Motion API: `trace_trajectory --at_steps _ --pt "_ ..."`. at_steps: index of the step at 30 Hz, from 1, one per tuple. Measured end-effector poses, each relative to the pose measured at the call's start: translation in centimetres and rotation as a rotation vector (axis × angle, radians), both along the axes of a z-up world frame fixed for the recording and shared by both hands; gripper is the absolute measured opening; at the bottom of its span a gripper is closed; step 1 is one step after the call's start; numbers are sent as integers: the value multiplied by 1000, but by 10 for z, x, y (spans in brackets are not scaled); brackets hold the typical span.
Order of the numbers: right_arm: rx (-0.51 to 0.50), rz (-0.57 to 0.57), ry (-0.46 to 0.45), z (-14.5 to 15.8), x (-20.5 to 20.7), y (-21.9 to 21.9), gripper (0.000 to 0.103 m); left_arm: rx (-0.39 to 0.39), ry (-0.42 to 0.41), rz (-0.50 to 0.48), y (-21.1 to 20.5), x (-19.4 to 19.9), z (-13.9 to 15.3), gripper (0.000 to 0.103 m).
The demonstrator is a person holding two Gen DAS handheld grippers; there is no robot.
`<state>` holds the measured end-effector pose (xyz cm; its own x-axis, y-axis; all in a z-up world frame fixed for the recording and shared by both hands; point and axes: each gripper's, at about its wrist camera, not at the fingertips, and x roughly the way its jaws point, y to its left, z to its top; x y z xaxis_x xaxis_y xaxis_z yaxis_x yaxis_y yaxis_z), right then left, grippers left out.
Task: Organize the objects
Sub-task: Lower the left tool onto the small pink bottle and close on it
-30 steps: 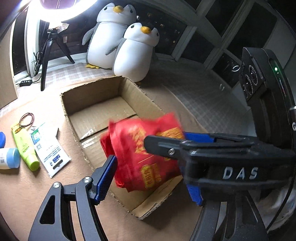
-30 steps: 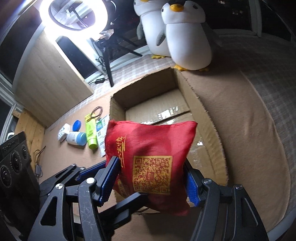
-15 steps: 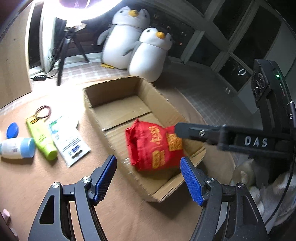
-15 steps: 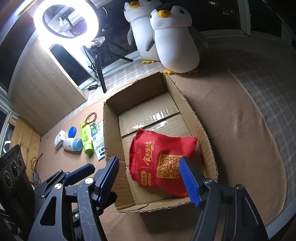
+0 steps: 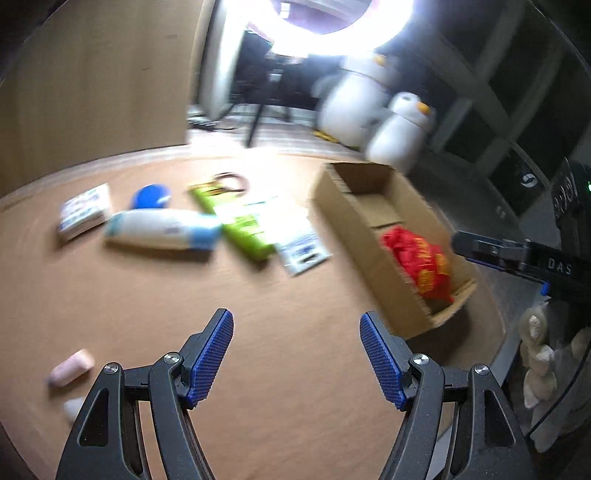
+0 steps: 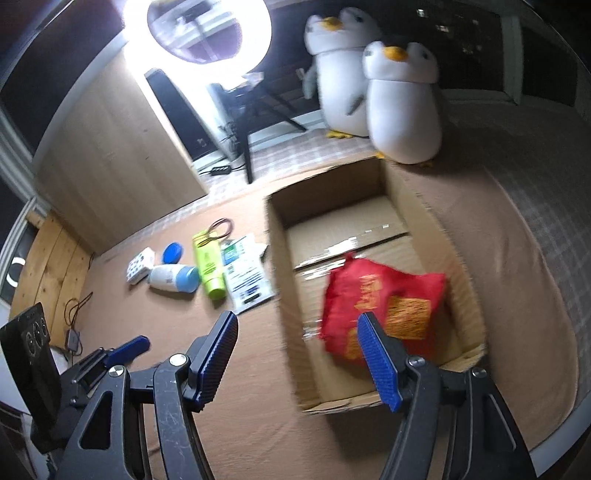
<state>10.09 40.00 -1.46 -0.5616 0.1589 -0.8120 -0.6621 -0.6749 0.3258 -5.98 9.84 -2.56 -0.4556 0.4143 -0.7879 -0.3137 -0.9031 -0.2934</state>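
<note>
A red pouch (image 6: 384,306) with gold print lies inside the open cardboard box (image 6: 280,258), near its front end; the left wrist view shows the same red pouch (image 5: 417,254) in the box (image 5: 354,229). My right gripper (image 6: 297,350) hovers open over the box's front left wall with nothing between its fingers. My left gripper (image 5: 295,350) stands open over bare brown cloth, left of the box. Loose items lie left of the box: a white and blue bottle (image 6: 173,278), a green tube (image 6: 210,267), a blue cap (image 6: 172,253), a printed card (image 6: 245,273) and a small patterned pack (image 6: 140,264).
Two plush penguins (image 6: 388,96) sit behind the box. A ring light (image 6: 199,33) on a tripod glares at the back. A small pink object (image 5: 72,367) lies at the left on the cloth. A hair tie (image 6: 219,225) rests by the tube's top.
The red pouch left both grippers and dropped into the box. My left gripper swung left, away from the box toward the loose items. My right gripper drew back and up a little.
</note>
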Motion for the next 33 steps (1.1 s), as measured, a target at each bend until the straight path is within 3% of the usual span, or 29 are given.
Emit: trace_trajectory --at_steps 10,15,27,33 --pt "-44 88 4 -14 -38 -58 64 -57 -27 163 -126 9 -13 74" --pt "-75 127 -19 -28 -55 -86 64 -102 -52 194 -170 7 -29 74" --pt "-111 154 -61 -51 -77 -131 64 -208 -117 102 -184 -10 -74 73" --pt "-118 147 -75 -55 -82 -144 64 -217 -122 71 -181 -20 -83 58"
